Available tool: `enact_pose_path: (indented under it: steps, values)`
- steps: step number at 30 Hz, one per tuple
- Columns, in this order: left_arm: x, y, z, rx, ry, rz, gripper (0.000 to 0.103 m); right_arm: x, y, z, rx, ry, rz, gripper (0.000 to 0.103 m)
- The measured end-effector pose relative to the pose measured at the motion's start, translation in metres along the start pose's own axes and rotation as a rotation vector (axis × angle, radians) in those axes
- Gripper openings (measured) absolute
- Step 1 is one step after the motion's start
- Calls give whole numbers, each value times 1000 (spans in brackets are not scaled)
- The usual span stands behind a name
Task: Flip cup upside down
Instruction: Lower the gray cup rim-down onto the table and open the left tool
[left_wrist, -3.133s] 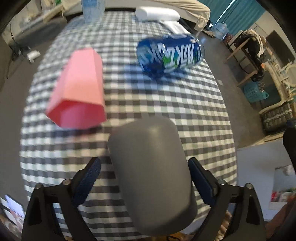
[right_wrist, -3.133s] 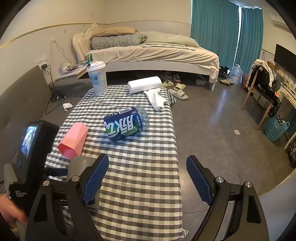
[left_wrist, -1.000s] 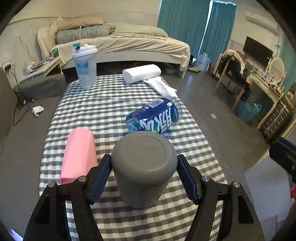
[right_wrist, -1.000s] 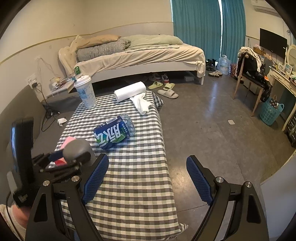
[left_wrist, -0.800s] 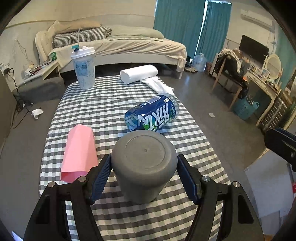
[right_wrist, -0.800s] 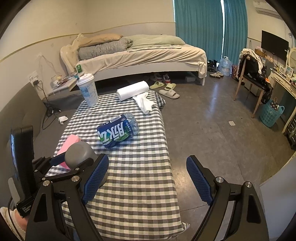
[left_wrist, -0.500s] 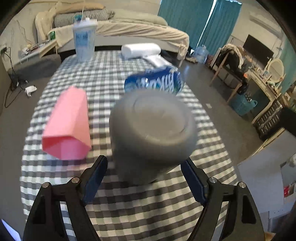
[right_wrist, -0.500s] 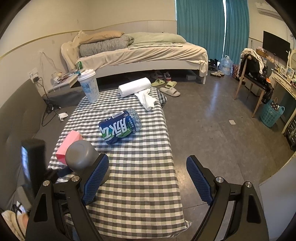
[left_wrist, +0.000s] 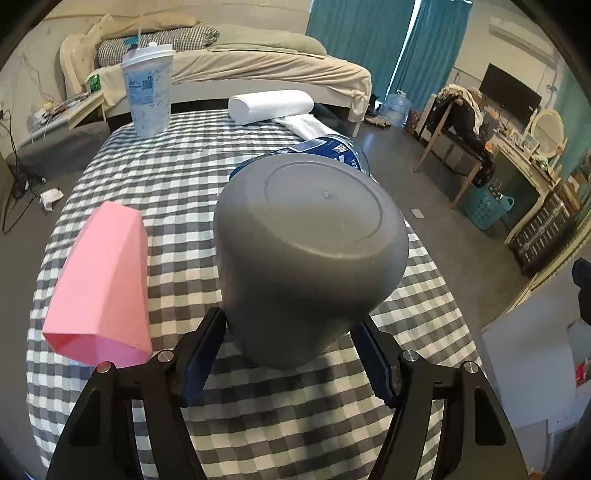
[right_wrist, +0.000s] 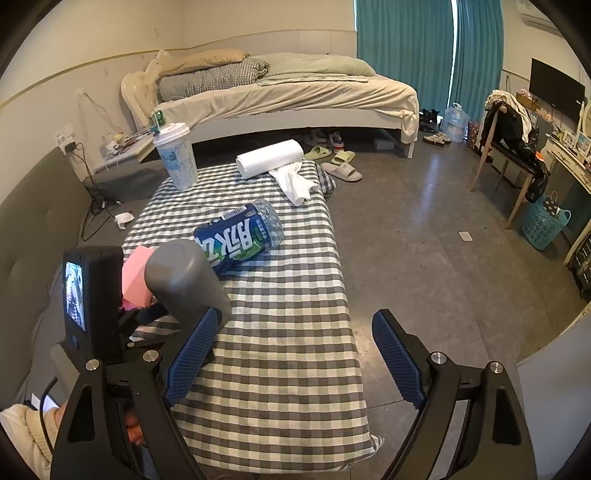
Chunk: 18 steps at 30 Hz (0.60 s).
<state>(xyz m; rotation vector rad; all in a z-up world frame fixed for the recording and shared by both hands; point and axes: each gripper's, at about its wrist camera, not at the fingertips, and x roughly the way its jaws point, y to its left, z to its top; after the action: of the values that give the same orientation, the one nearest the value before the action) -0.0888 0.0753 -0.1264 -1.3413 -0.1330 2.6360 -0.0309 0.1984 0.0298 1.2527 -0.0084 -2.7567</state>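
With its base tilted up, the grey cup (left_wrist: 306, 254) sits clamped in the left gripper (left_wrist: 291, 354); setting down remains; right gripper (right_wrist: 295, 354) gapes empty.

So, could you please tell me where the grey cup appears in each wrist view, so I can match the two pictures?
Left wrist: the grey cup fills the centre, base toward the camera, held between the left gripper's fingers.
Right wrist: it sits left of centre, tilted, beside the pink cup.
Shared landmark: the blue-labelled bottle lying on its side just beyond the cup.
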Motion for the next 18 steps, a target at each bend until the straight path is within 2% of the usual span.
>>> enact_pose_path:
  steps: [2,4,5,6,13,18]
  values:
    - [1,-2,-1,23,-1,13,72,1,-1,0,10,3,3,86]
    - [2,-4,-4,46,8,16,76,1,0,1,12,1,10,86]
    - [4,-6,-6,58,26,4,85,1,0,1,10,-1,12,86]
    - [3,-6,-7,63,38,-2,90,1,2,2,7,-2,12,86]
    - [-15,-3,-23,58,64,18,90,0,7,1,-10,-23,4,86]
    - [-53,4,-21,43,-26,44,91,-10,14,-2,-60,-89,-43,86]
